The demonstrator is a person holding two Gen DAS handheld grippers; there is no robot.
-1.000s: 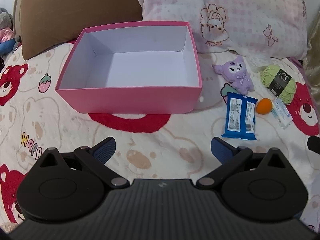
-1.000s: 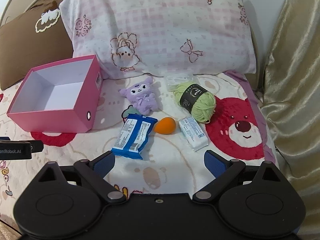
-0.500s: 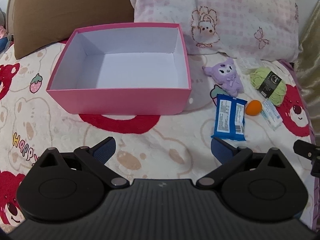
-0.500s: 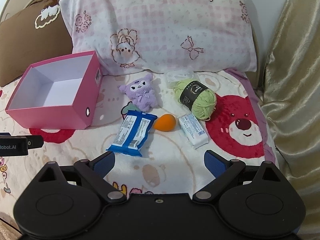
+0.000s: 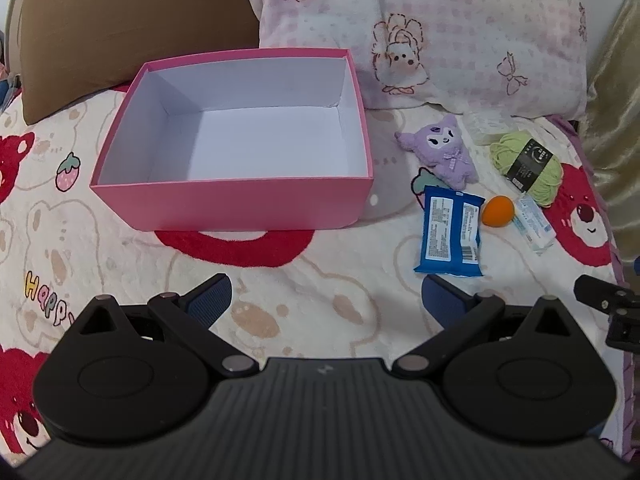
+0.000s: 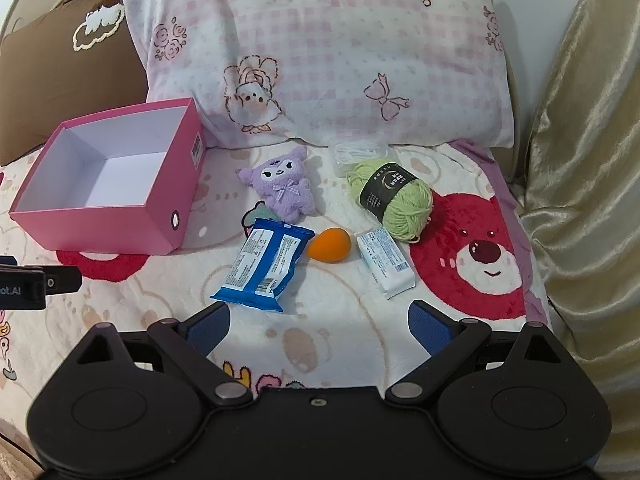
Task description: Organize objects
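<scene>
A: How is the left gripper (image 5: 324,294)?
B: Its blue-padded fingers (image 5: 210,296) are spread wide with nothing between them, level and pointing forward.
A: And the right gripper (image 6: 320,320)?
B: The same: fingers (image 6: 430,322) wide apart, gripping nothing. Each gripper's tip shows at the edge of the other's view.

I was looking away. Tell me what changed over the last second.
Only the cameras shifted: the left tool swung left, and the right tool eased closer to the items. Both stayed open and empty. The pink box, blue packet and green yarn lay untouched.
</scene>
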